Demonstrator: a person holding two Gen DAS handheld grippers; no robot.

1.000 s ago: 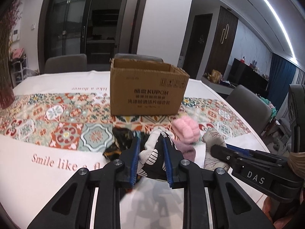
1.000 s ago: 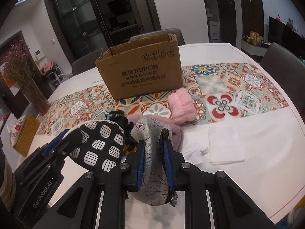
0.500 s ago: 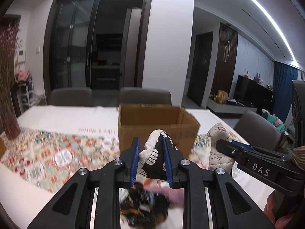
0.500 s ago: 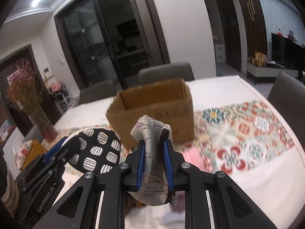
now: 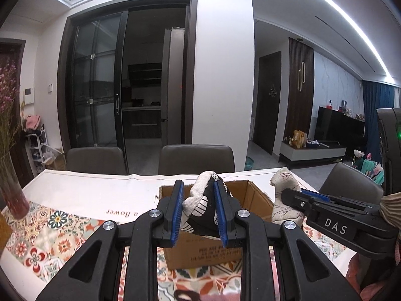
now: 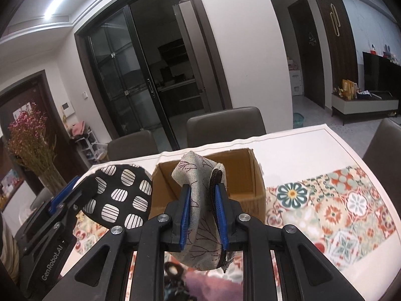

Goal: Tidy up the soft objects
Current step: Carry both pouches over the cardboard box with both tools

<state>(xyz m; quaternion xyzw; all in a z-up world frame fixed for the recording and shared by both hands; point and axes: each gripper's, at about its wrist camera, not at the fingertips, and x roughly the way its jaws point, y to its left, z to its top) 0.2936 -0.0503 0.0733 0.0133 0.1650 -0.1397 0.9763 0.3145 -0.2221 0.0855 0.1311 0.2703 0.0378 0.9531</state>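
My left gripper is shut on a black pouch with white striped spots, which also shows in the right wrist view. My right gripper is shut on a beige pouch with a branch print, seen at the right in the left wrist view. Both pouches hang in the air just in front of an open cardboard box, whose front wall shows in the left wrist view. A dark soft item lies on the table below.
The table carries a patterned runner over a white cloth. Grey chairs stand behind the table. A vase of dried pink flowers stands at the far left.
Both grippers have risen from the table with their pouches and moved toward the box. The pink towels and other soft items have dropped out of view.
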